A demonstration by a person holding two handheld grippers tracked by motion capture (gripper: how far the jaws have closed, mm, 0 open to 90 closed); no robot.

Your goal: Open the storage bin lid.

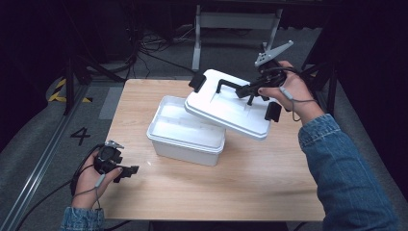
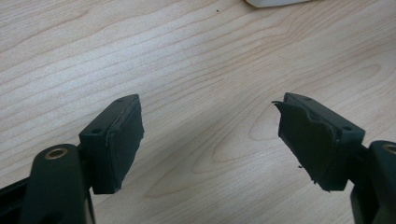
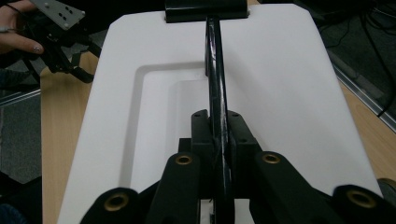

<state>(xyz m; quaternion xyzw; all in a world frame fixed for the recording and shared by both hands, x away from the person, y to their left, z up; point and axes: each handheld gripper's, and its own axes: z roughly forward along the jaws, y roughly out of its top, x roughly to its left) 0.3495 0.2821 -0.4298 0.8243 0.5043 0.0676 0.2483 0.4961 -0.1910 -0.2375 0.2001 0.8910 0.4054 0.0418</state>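
One white box (image 1: 185, 132), one lid (image 1: 231, 106), two grippers: right gripper (image 1: 251, 90), left gripper (image 1: 126, 172).

This looks like a lab or test room, not a home. A small wooden surface (image 1: 250, 187) stands alone on a grey carpet floor (image 1: 29, 144). The room around it is very dark. At 12 o'clock, black cables (image 1: 144, 45) lie tangled on the floor beside a grey metal frame (image 1: 235, 21). At 9 o'clock, a number 4 (image 1: 80, 135) is marked on the floor, and yellow and black warning tape (image 1: 60, 91) sits near a metal rail (image 1: 33, 178) that runs along the floor.
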